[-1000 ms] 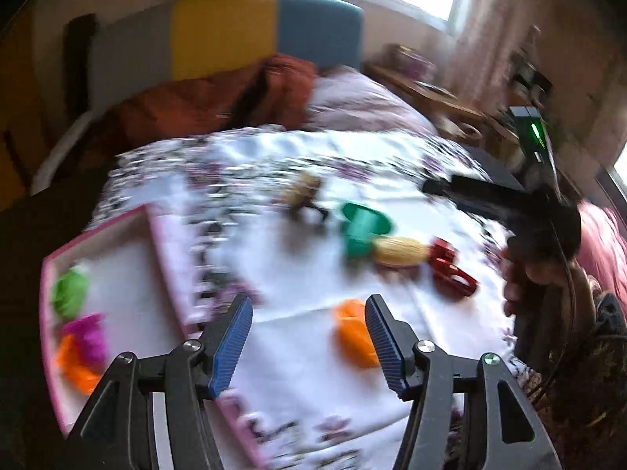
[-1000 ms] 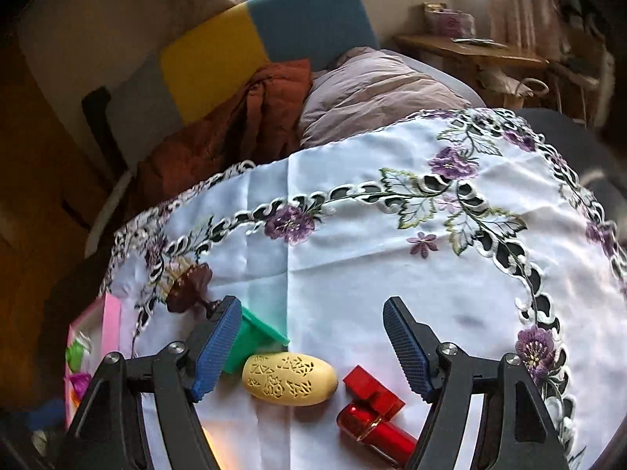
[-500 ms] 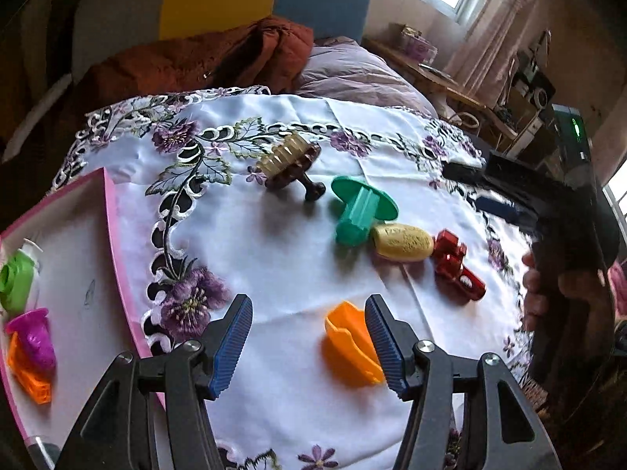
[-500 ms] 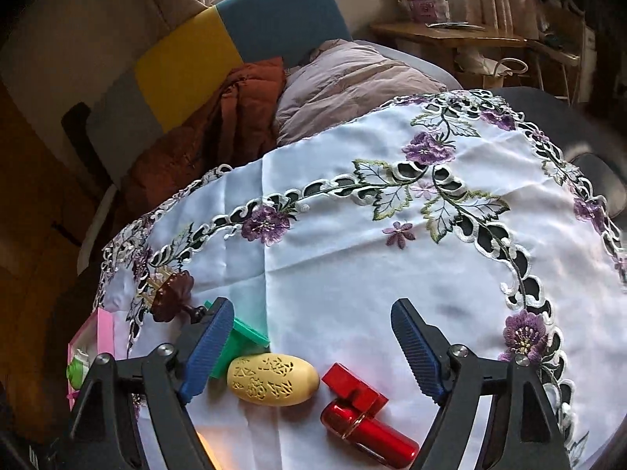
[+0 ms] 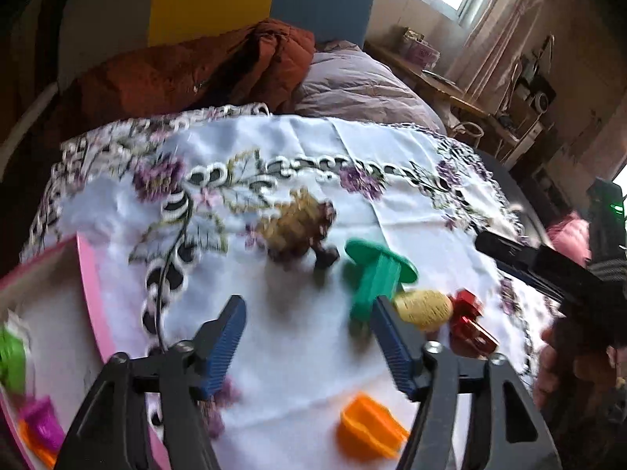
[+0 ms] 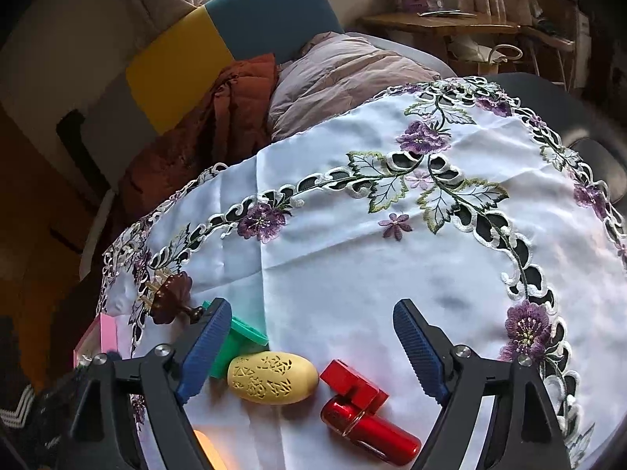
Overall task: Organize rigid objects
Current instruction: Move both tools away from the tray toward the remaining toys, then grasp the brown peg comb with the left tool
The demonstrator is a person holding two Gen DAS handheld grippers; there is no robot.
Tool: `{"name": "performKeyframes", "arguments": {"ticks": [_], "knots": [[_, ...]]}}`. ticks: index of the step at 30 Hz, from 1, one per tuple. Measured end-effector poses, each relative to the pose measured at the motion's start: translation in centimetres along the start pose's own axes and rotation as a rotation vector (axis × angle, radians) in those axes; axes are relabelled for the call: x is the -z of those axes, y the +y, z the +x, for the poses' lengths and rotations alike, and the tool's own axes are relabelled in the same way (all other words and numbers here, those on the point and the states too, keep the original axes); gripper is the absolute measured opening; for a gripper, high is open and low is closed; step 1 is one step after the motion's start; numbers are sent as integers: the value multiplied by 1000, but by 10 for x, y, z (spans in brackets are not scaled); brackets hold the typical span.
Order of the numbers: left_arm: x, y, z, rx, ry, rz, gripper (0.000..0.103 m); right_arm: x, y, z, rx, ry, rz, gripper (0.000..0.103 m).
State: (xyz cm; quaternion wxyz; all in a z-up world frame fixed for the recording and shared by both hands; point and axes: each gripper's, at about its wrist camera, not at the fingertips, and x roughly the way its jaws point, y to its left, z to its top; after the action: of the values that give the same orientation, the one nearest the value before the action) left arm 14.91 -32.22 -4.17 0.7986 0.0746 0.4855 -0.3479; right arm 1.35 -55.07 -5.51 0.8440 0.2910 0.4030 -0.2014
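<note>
On the embroidered white tablecloth (image 6: 352,266) lie a brown-and-gold stamp (image 5: 299,227), a green mushroom-shaped piece (image 5: 376,274), a yellow carved oval (image 6: 272,378), a red cylinder with a block (image 6: 364,417) and an orange scoop (image 5: 370,431). My left gripper (image 5: 309,346) is open and empty above the cloth, between the scoop and the stamp. My right gripper (image 6: 309,348) is open and empty, just above the yellow oval and red piece. It shows in the left wrist view as a black body (image 5: 548,270).
A pink-rimmed white tray (image 5: 92,290) at the left holds a green piece (image 5: 11,356), a magenta piece (image 5: 41,423) and an orange piece. A sofa with orange and lilac blankets (image 6: 345,74) stands behind the table.
My left gripper has moved forward over the cloth, so the orange scoop now sits lower between its fingers. My right gripper has barely moved. Both stay open.
</note>
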Motion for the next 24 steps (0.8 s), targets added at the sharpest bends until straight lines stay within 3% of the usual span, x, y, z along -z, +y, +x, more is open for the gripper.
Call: {"name": "performKeyframes", "arguments": {"ticks": [7,14,17,24], "knots": [[-28,-13,34,-72,-1,89,78,-2,-3,0,-11,2,17,86],[-42,-11,67,-65,28,109,78,-2,-2,5,-19,21,16,86],[-41,-5,76,-51,43,81,53,-2,-1,6,-19,21,8,86],[-18,10,53,14,25,24,52,-1,-1,8,-7,27,-3,86]]}}
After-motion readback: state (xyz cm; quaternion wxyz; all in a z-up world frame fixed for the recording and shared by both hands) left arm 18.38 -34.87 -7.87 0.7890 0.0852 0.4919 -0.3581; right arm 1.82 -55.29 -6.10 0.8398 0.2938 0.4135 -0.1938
